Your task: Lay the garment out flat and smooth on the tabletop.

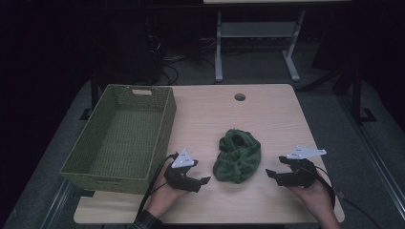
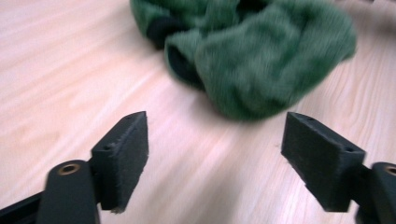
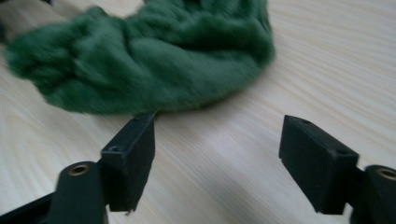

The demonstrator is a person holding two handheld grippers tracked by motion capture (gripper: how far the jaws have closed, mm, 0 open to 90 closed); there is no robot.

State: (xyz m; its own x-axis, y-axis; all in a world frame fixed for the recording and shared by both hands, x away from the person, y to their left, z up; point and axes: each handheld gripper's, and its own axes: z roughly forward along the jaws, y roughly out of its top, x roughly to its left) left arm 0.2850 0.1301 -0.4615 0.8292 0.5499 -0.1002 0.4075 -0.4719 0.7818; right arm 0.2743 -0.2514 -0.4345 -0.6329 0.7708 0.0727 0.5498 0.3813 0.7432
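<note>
Here, nearest the bottom edge of the high view, two hands come in over the light wooden counter (image 1: 267, 119), each holding a black tool. The left tool (image 1: 204, 181) sits in the left hand (image 1: 165, 193) with a grey three-cornered plate on top and a cable trailing back toward the sleeve; its jaws point toward the middle of the counter. In the left gripper view its jaws stand wide apart with bare wood between them, and nothing is held. The right tool (image 1: 270, 173) rests in the right hand (image 1: 313, 193), also topped by a grey plate, with its jaws aimed back toward the left tool. In the right gripper view its jaws are likewise spread with bare counter between them, gripping nothing. Between the two tools, just ahead of both sets of jaws, lies a crumpled green cloth (image 1: 237, 156) bunched into a loose heap on the counter. From the left tool it lies just beyond and a little toward the right jaw, near but not touching (image 2: 261, 60). From the right tool it lies just beyond the left jaw, whose tip comes very close to the cloth's edge (image 3: 154, 60); whether they touch cannot be told. Farther off, beyond the left tool and to its outer side, stands an olive woven basket (image 1: 160, 136). Beyond the cloth, near the counter's far edge, is a small round hole (image 1: 239, 97).
</note>
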